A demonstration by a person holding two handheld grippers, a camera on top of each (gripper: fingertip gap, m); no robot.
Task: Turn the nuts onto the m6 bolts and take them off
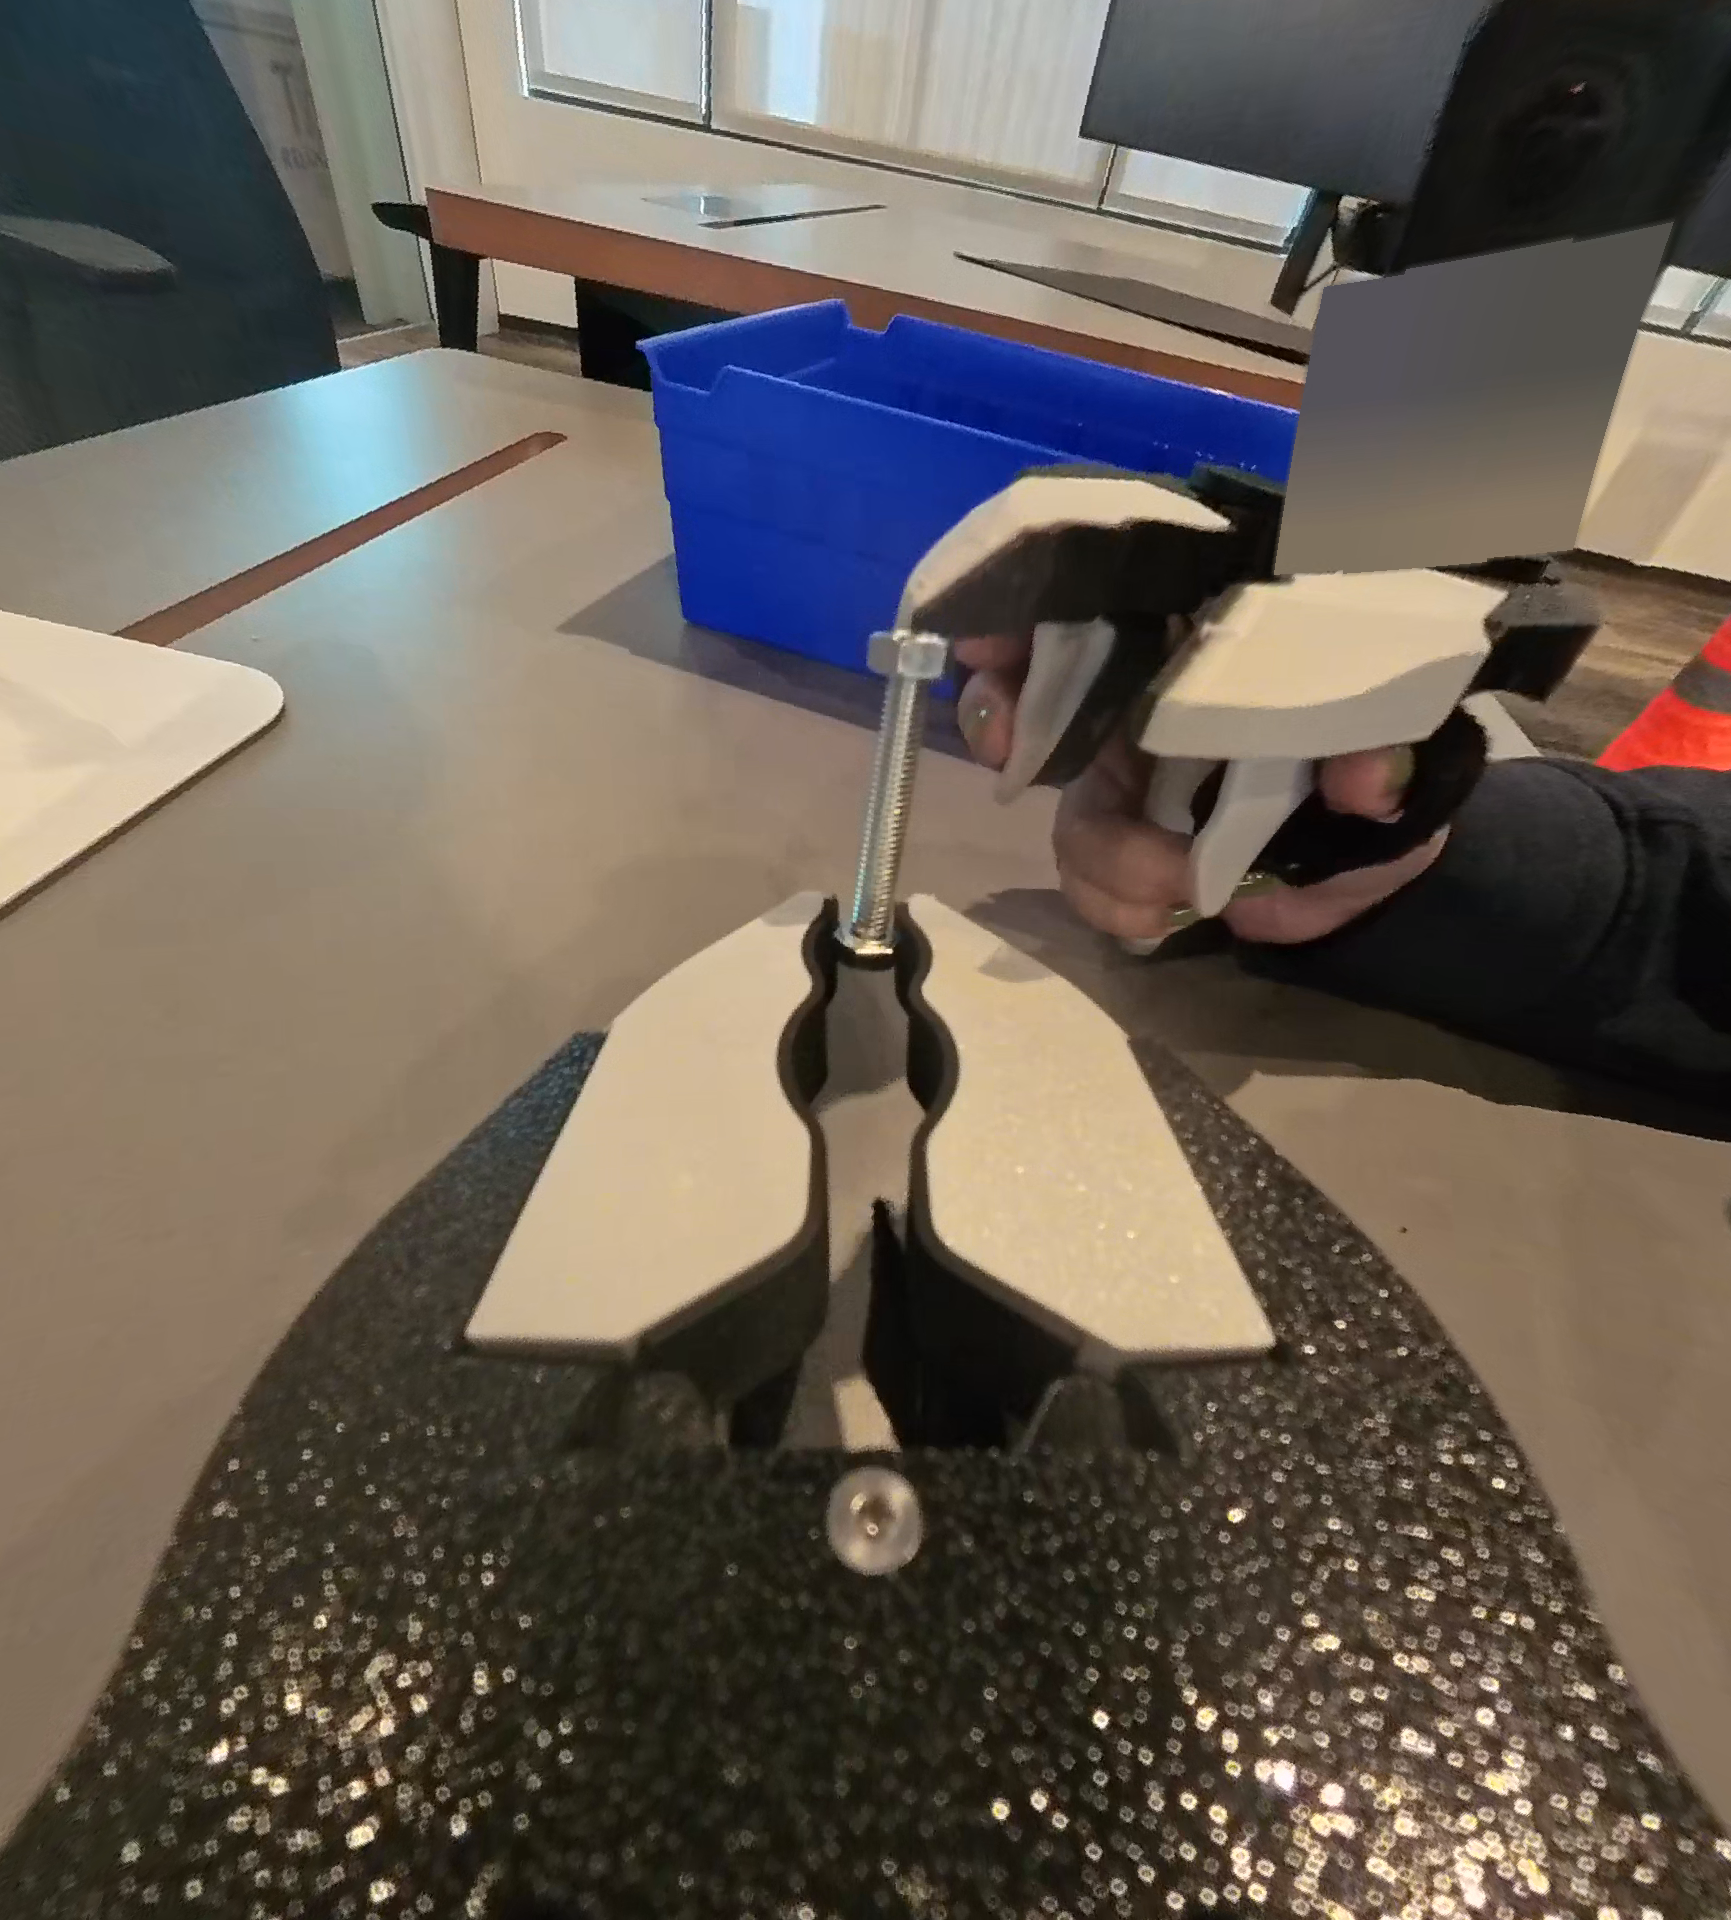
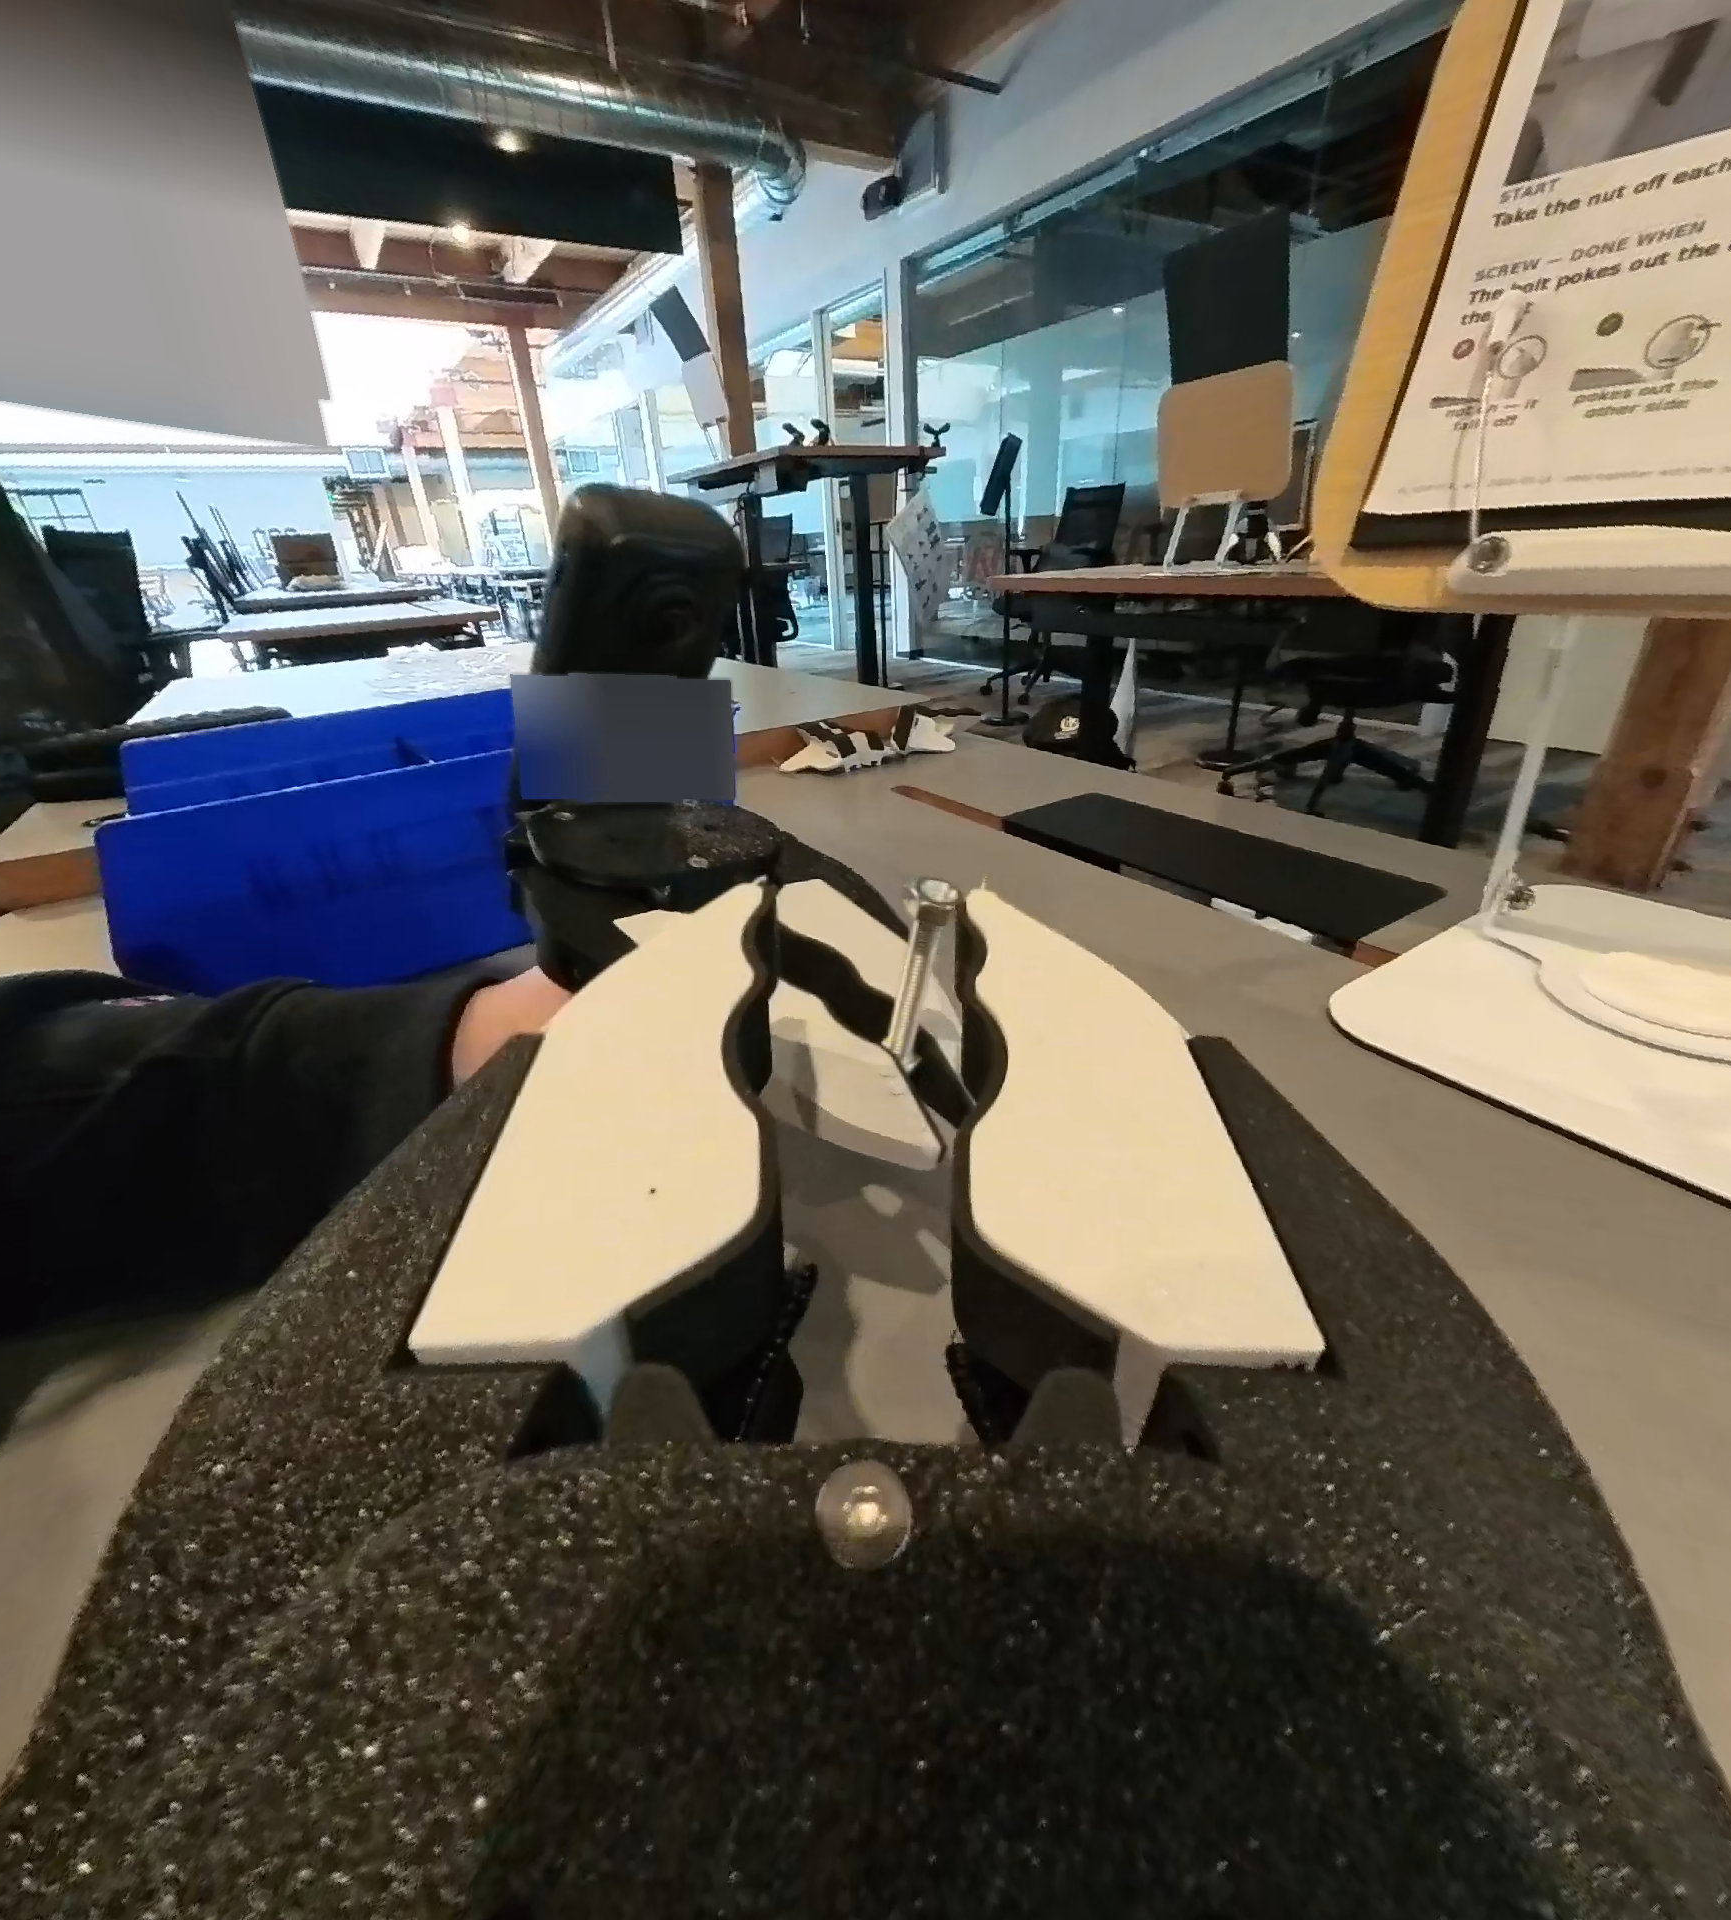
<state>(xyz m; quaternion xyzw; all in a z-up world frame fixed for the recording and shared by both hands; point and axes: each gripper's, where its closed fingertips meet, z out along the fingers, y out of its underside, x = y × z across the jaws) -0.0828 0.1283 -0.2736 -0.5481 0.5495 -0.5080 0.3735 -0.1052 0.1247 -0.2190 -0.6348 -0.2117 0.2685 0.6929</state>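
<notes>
A silver threaded bolt (image 1: 887,800) stands nearly upright over the grey table (image 1: 373,935). My left gripper (image 1: 866,920) is shut on the bolt's lower end. A hex piece, apparently the nut (image 1: 905,652), sits at the bolt's top end. My right gripper (image 2: 866,899) is open, its fingers on either side of the bolt's top (image 2: 934,891), which lies close to the right finger. In the left wrist view one of its fingers (image 1: 1027,540) touches the nut from above. The left gripper's fingers (image 2: 866,1107) show beyond, holding the bolt (image 2: 911,987).
A blue bin (image 1: 892,468) stands behind the bolt and also shows in the right wrist view (image 2: 321,862). A white stand base (image 2: 1619,1039) with an instruction sheet on a board (image 2: 1567,312) is at the right. A black mat (image 2: 1225,862) lies farther back. A dark sleeve (image 1: 1619,935) rests on the table. The grippers' ends are close to 6 centimetres from one another.
</notes>
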